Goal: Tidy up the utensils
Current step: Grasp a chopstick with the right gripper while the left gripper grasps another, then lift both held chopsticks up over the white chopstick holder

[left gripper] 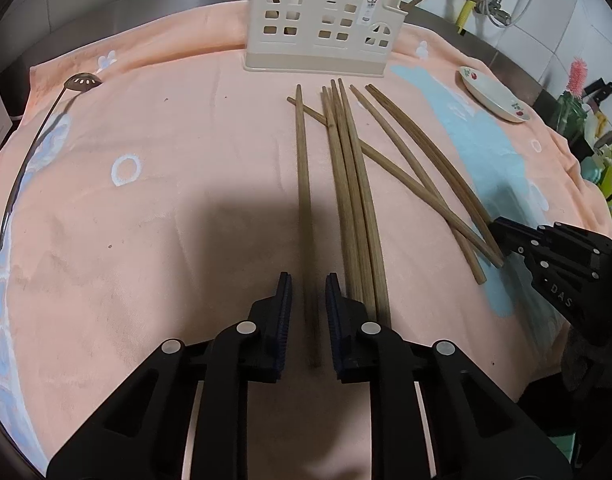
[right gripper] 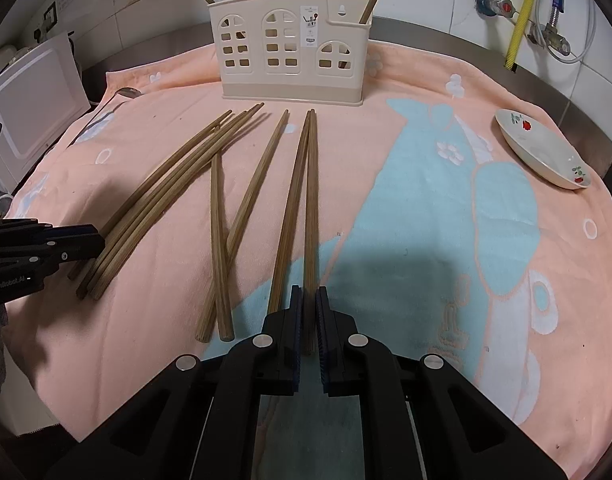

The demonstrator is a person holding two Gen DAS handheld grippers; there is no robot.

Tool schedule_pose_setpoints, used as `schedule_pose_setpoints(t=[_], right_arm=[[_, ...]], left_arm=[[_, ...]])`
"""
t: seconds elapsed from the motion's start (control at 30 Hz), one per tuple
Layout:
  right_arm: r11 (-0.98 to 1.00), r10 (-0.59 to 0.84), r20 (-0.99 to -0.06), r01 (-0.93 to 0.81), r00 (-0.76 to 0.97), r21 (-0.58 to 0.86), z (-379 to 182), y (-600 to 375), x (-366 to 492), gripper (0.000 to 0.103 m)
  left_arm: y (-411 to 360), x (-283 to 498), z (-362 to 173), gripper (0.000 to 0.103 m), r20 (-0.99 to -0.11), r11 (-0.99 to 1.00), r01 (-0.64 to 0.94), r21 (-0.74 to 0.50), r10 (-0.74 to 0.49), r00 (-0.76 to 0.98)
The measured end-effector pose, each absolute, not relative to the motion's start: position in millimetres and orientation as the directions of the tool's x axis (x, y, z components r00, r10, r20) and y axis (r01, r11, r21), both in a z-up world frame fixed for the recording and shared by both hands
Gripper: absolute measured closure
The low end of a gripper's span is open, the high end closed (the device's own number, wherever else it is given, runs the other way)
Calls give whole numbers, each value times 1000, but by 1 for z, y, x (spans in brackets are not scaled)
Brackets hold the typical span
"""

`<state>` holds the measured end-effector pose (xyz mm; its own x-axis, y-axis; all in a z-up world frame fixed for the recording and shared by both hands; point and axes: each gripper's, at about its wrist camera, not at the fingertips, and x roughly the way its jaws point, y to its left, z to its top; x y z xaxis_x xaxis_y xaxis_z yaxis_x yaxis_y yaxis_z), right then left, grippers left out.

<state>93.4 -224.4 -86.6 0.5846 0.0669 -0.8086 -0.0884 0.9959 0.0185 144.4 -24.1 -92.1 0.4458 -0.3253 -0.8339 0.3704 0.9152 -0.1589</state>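
Wooden chopsticks [left gripper: 348,184] are spread on the peach towel [left gripper: 166,208] covering the desk, before the cream utensil holder [left gripper: 320,20]. The left gripper [left gripper: 308,284] is held with jaws parted astride one chopstick [left gripper: 304,184]. The right gripper [right gripper: 309,296] is held likewise, jaws released, around another chopstick [right gripper: 311,216].

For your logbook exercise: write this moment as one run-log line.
left claw: open around one chopstick | right claw: open around another chopstick | holder: two chopsticks inside | both chopsticks on towel
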Motion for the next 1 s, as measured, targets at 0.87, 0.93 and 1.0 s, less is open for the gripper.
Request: schedule_pose_setpoints(t=[0.87,0.93,1.0], right_arm=[[992,77,-610,-124,788,-35,42,-227,111,96],[990,81,-600,-134,796,-44,53,-226,119,96],[988,83,-593,-144,801,-57,62,-224,125,96]], left_arm=[[-18,150,-5,98,-691,900,418,-127,-383,614],[-18,154,1,98,-680,897,425,-122,-388,622],[-17,158,5,98,-675,896,428,-122,-391,626]])
